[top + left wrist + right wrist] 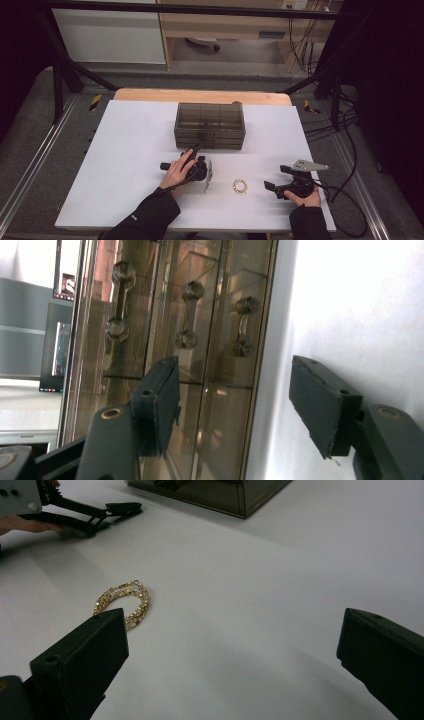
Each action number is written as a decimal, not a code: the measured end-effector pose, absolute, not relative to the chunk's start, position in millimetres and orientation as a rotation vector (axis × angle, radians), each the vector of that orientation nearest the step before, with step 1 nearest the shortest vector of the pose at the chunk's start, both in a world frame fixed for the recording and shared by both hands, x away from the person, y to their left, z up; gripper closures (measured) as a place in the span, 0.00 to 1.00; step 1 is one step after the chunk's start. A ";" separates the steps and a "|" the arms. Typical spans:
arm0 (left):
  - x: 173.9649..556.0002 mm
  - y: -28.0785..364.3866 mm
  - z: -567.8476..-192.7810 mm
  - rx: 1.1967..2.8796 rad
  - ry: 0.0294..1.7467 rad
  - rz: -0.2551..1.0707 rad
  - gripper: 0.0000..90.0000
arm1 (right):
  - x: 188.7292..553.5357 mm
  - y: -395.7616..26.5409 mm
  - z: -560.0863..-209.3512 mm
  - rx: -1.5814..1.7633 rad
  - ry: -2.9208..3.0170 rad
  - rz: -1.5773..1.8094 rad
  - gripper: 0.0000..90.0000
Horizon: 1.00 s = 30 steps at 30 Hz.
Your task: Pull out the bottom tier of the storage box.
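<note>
Facing the drawer box [210,126], left tool [196,150] sits at its front, jaws part-open and empty, handles [186,315] just ahead, long axes across the jaw gap. Drawer contents unreadable through the tinted walls. Bracelet [240,186] lies on the tabletop [125,150], nearer the right tool [272,187], which is wide open.

black sleeves [150,215], black grippers, trailing cables

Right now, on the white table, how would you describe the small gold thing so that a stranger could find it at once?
Start from the smoky transparent drawer box in the middle of the white table. Come toward the person's edge, to the bare patch between the two hand-held tongs. There lies a gold chain bracelet curled into a small ring, the only shiny, golden item among black tools.
</note>
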<state>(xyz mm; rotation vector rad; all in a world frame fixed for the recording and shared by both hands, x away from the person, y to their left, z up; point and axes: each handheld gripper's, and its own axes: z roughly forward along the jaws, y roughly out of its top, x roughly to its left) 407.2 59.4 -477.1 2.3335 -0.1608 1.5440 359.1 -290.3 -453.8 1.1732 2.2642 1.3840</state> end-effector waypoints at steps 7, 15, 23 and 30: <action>408.3 56.7 -479.2 2.333 -0.183 1.547 0.47 | 359.2 -290.3 -453.7 1.173 2.264 1.384 0.01; 410.0 54.1 -482.3 2.324 -0.249 1.582 0.52 | 359.2 -290.3 -453.7 1.173 2.264 1.384 0.01; 410.2 51.5 -485.3 2.328 -0.271 1.601 0.60 | 359.2 -290.3 -453.6 1.176 2.263 1.386 0.01; 412.2 49.1 -488.6 2.330 -0.267 1.622 0.66 | 359.3 -290.3 -453.7 1.174 2.266 1.382 0.01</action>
